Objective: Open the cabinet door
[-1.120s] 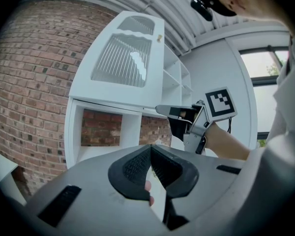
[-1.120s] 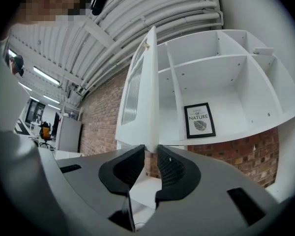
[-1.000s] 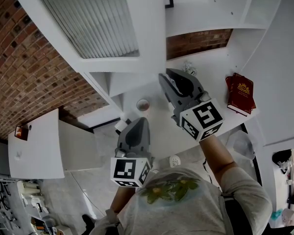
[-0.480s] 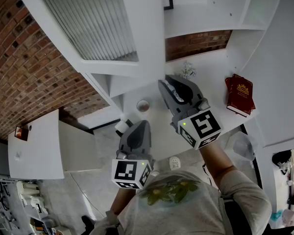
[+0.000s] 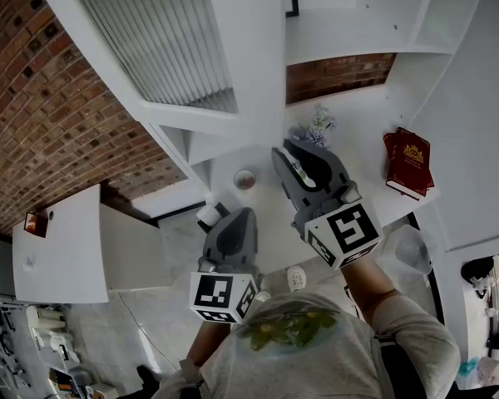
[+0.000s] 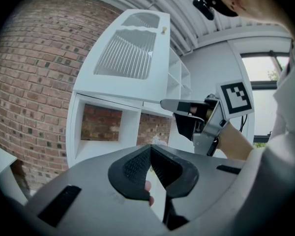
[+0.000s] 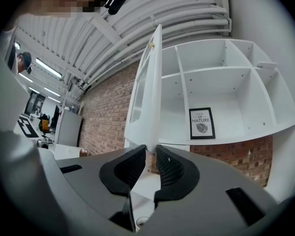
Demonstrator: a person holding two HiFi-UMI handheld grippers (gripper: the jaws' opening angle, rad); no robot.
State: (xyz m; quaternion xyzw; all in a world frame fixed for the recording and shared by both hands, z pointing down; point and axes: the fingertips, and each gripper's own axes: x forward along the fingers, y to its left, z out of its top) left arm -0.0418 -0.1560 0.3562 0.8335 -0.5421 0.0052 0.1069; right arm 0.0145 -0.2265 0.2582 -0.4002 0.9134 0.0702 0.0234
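Nearest to us, the left gripper (image 6: 150, 147) hangs low in front of the body, and its fingers are closed together on nothing. A little farther and to the right, the right gripper (image 7: 151, 149) reaches over the white surface (image 5: 362, 116). Its fingers are closed on the lower edge of the cabinet door (image 7: 150, 82). The door stands open, out to the left, edge-on to this gripper. Behind it we see open white shelves (image 7: 214, 71) with a framed picture (image 7: 202, 123). A red book (image 5: 409, 163) lies at the right of the surface.
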